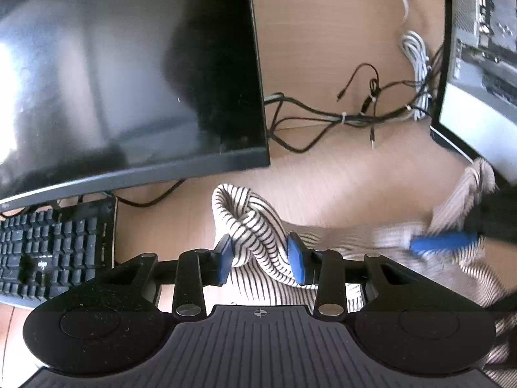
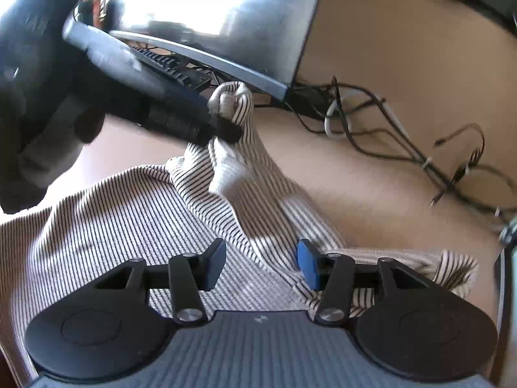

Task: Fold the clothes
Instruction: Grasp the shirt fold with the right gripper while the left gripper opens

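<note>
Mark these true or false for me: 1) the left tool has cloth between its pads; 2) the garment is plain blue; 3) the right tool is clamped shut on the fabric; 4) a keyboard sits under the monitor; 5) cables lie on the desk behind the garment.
1) True: the left tool pinches a bunched fold of the cream, black-striped knit garment.
2) False: it is cream with thin dark stripes.
3) False: the right tool is open, with its pads spread over the cloth.
4) True: the black keyboard lies below the dark flat monitor.
5) True: the tangled black and white cables lie on the light wooden desk.
</note>
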